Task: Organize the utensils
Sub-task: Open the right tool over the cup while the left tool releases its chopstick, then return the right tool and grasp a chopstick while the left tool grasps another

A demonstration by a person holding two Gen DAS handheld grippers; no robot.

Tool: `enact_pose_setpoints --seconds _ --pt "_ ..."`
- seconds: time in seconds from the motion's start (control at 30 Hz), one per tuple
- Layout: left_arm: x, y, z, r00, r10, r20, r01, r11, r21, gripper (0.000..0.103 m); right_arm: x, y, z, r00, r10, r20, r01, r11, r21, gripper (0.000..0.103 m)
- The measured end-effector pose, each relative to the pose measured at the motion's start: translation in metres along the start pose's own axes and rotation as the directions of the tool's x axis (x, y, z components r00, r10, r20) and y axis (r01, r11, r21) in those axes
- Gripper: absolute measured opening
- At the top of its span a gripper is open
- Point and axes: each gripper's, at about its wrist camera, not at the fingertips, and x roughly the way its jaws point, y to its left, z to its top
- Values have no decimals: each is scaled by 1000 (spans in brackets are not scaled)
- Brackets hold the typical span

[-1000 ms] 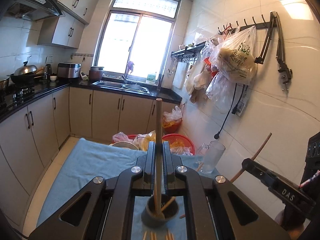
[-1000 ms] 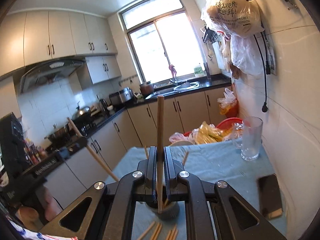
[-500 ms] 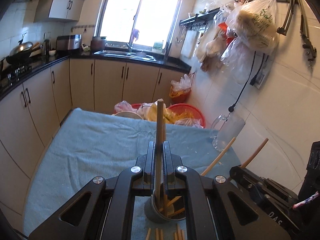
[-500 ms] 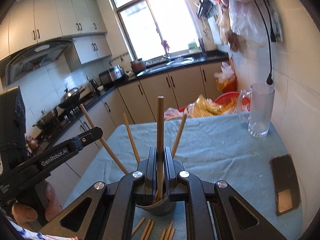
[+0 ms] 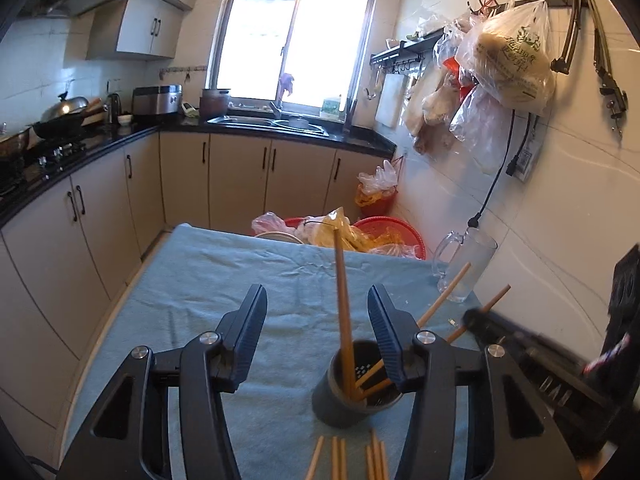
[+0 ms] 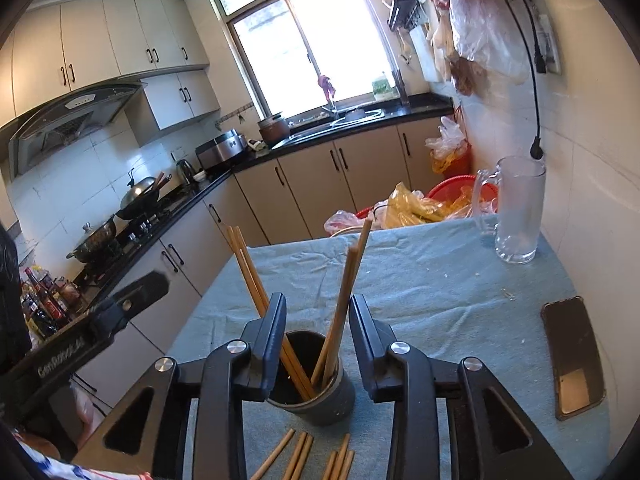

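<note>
Opening on both left gripper [image 5: 317,322] and right gripper [image 6: 317,328], jaws spread, clear of chopsticks [image 6: 340,304] in cup [image 6: 320,398].

The left claw [image 5: 318,320] fills the lower middle of its own view, tilted downward, its two dark fingers [image 5: 250,328] standing well apart and opening, pressing on nothing. The right claw [image 6: 318,320] sits low and centred in its own view, tilted down the same way, its jaws also opening with a clear gap between them. In the right view the left claw shows blurred at the left edge; in the left view the right claw shows blurred at the lower right.
</note>
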Motion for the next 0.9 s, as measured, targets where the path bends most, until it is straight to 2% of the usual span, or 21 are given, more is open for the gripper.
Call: enact_pose_setpoints --seconds 0.13,0.37,0.5,0.57,0.77,0.9 --pt "-19 8 -12 1000 25 -4 -25 1000 -14 54 -23 -1 -5 1000 -19 25 19 1000 1 52" --pt "-39 16 -42 998 37 -52 -37 999 -8 57 -43 -9 -25 999 -41 -18 41 999 17 53" --pt "-39 25 -67 992 57 -113 -56 998 12 59 -53 -15 -52 995 -61 -79 62 998 8 60" --pt "-36 29 -82 986 69 -149 -67 998 23 59 -50 -17 -68 990 -66 -125 66 998 -2 60" --pt "-14 34 -129 952 104 -287 -73 991 115 59 -32 -22 -131 955 -59 -290 58 998 -12 60" --pt "-1 29 -153 927 106 -361 -41 982 185 59 -20 -18 -160 931 -49 -361 40 999 -31 40"
